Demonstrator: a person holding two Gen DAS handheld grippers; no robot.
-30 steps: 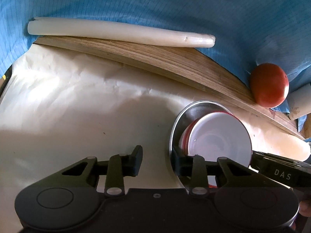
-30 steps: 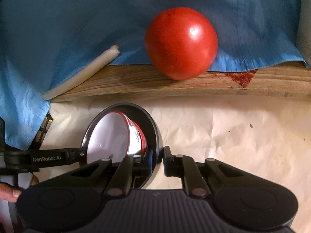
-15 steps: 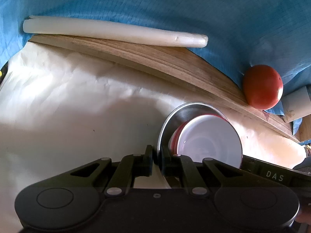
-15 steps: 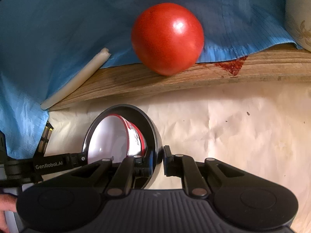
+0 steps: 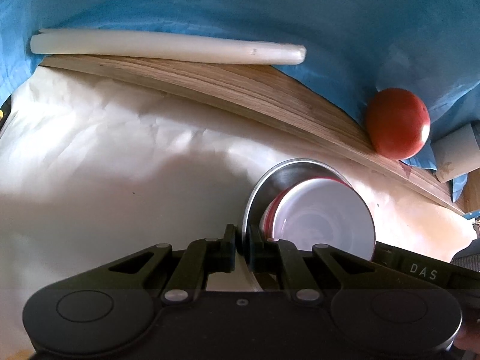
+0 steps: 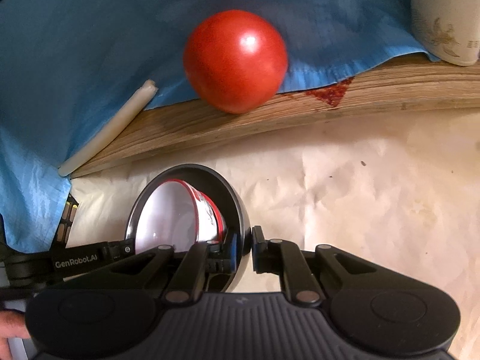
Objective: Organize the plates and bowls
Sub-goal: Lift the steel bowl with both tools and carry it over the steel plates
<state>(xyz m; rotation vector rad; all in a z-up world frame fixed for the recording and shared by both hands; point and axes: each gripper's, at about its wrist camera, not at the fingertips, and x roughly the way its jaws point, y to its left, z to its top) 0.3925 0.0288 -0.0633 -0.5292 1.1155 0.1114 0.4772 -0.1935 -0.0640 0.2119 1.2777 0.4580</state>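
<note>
Left claw [image 5: 242, 247] and right claw [image 6: 246, 247] each clamp opposite rims of the metal bowl [image 5: 270, 180], held low over the paper-covered table [image 5: 120, 156]. The red-and-white bowl [image 5: 324, 219] nests inside; the claws hide its near edge.

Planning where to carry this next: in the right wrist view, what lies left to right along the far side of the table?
White candle → red tomato → red stain on the wooden board → pale cup with a gold motif, cut off by the frame edge.
</note>
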